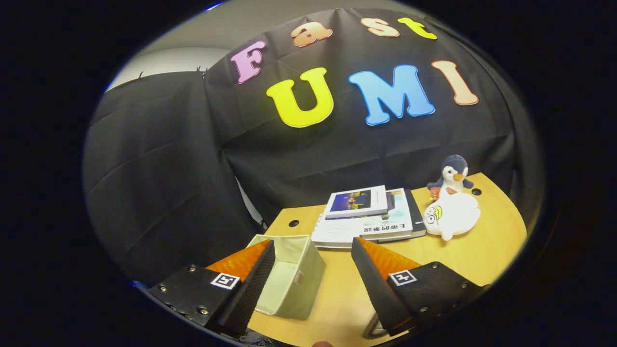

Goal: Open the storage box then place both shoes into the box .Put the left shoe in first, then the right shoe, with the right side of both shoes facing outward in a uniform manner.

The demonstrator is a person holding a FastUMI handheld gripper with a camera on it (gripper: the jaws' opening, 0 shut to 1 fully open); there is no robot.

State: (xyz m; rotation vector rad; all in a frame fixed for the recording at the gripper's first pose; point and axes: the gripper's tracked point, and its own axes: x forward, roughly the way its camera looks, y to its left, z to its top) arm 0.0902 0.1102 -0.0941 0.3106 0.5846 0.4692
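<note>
Holding the gripper (313,253) with its fingers spread and empty above the wooden table (487,250), I find the pale fabric storage box (294,279) between and just below them, top open, probably light and soft-walled, best pinched at its rim.

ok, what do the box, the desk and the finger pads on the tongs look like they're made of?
Box: looks like pale green fabric, matte, with soft walls and a stitched rim; it stands open. Desk: light wood or wood-look laminate, smooth, faint sheen; which one, the look leaves open. Tongs: open, nothing gripped; finger pads seem black ribbed rubber, with orange textured plastic behind.
</note>
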